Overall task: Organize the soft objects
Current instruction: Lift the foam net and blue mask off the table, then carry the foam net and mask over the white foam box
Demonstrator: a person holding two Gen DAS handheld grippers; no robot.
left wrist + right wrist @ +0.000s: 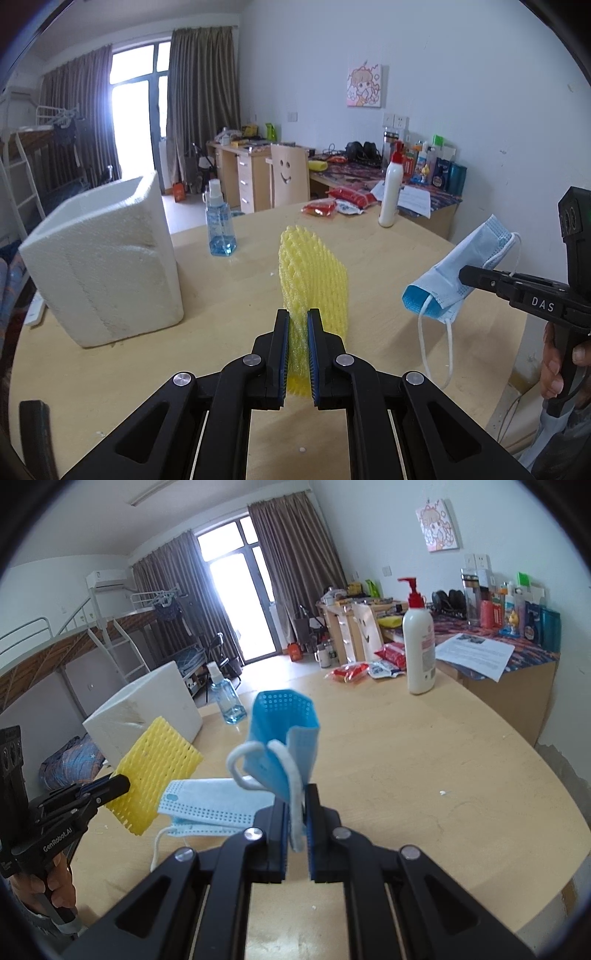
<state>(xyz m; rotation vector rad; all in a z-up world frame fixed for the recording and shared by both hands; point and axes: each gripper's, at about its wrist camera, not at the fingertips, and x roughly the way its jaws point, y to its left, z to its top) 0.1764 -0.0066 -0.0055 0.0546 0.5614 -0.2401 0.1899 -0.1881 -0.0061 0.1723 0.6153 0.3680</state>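
Observation:
My left gripper (297, 321) is shut on a yellow foam net sleeve (312, 273) and holds it upright above the round wooden table (229, 295). The sleeve also shows in the right wrist view (155, 771), with the left gripper (118, 782) at its edge. My right gripper (296, 797) is shut on a folded blue face mask (282, 734) and holds it above the table. That mask shows at the right of the left wrist view (458, 273), pinched by the right gripper (465, 275). A second face mask (210, 805) lies flat on the table below.
A white foam box (99, 258) stands open at the table's left. A blue spray bottle (219, 225), a white pump bottle (391, 188) and red snack packets (321, 208) stand at the far side. A cluttered desk (406, 184) and chair lie beyond.

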